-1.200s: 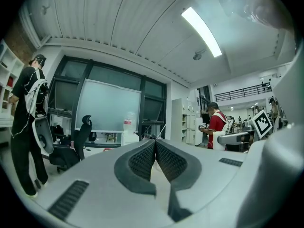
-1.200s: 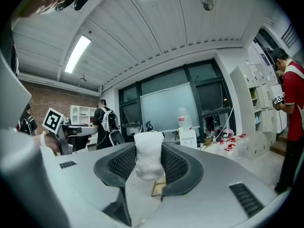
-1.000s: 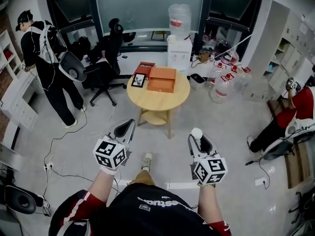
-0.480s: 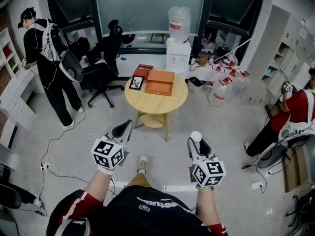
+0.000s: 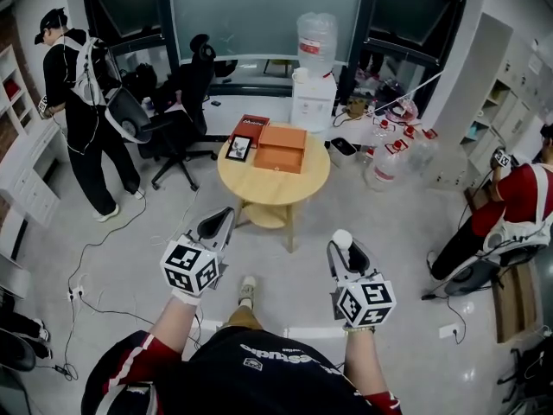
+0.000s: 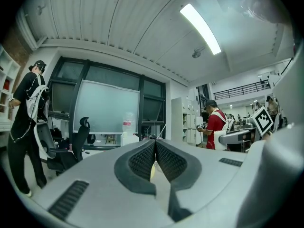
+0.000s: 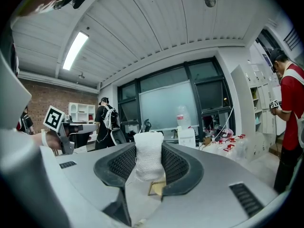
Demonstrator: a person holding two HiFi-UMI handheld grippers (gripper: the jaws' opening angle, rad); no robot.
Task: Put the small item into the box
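Short of the round worktop [image 5: 275, 184], over the floor [image 5: 285, 277]: right gripper [image 5: 344, 245] with fingers [image 7: 175, 165] clamped on the white mesh-wrapped small item [image 7: 148, 161], left gripper [image 5: 218, 223] with fingers [image 6: 142, 159] pressed together, orange box [image 5: 282, 148] toward the worktop's far edge, beside a red box [image 5: 251, 126].

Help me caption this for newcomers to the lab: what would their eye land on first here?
First, the two grippers held out over the floor in the head view: the right gripper is clamped on a small white mesh-wrapped item, while the left gripper is shut and empty. Next, the round wooden table ahead of them, with an orange box on its far side. A person in black stands at the upper left.
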